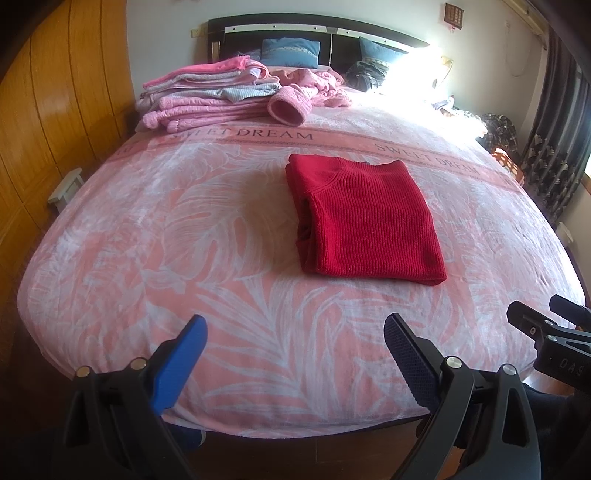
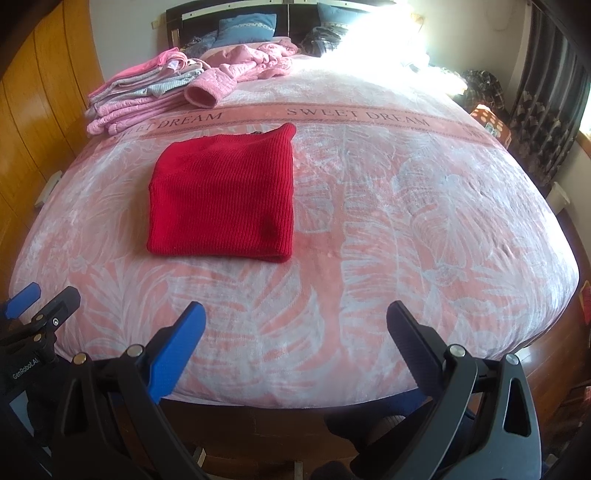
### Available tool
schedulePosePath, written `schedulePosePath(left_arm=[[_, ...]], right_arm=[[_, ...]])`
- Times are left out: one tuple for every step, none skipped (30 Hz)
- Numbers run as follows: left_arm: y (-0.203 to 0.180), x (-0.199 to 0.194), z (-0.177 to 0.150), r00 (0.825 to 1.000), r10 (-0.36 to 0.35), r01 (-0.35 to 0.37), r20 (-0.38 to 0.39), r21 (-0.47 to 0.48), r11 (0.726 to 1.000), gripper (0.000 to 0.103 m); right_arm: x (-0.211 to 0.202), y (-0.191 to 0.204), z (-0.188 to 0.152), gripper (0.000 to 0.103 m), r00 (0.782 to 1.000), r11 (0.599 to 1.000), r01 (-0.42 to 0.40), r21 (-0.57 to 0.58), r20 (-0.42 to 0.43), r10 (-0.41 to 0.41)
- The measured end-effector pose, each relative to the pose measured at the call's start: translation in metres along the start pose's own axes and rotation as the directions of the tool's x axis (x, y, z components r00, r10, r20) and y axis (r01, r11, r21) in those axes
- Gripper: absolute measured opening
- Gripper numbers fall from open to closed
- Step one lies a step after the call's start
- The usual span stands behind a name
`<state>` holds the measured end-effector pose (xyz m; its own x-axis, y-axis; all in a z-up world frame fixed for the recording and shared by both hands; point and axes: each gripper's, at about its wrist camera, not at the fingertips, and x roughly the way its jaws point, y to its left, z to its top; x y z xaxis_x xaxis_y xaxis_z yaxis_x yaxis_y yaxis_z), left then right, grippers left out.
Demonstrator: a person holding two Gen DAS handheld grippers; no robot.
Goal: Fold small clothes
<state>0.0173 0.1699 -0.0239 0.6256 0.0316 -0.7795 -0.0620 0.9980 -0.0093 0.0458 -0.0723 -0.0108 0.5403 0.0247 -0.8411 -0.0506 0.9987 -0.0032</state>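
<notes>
A folded red rib-knit sweater [image 1: 364,218] lies flat near the middle of a bed covered by a pink plush blanket with a pale leaf pattern [image 1: 229,258]; a band across the blanket reads "SWEET DREAM". The sweater forms a roughly square packet with a sleeve opening showing on its left edge in the left wrist view. At the far left of the bed sits a stack of folded pink and grey garments [image 1: 207,92], and just right of it a loose heap of pink quilted clothing [image 1: 310,88] with one cuff turned toward the camera. Blue pillows [image 1: 290,51] lean against a dark headboard [image 1: 314,31].

The left claw [image 1: 295,354] hovers over the near edge of the bed, its blue and black fingers spread wide apart and holding nothing. The right claw [image 2: 295,343] hovers likewise at the near edge, fingers spread and empty. Both are well apart from the sweater. A wooden wardrobe wall [image 1: 44,122] stands on the left; dark patterned curtains [image 1: 554,140] hang on the right.
</notes>
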Motion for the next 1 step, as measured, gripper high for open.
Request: schedulePosePath(left_arm=[[0.0001,0.0001,0.0,1.0,0.001,-0.001,-0.001,0.001,1.0,0.097]], right_arm=[[-0.0009,0.0005,0.0002,0.098,1.0,1.0,0.001,-0.002,0.004,-0.001]])
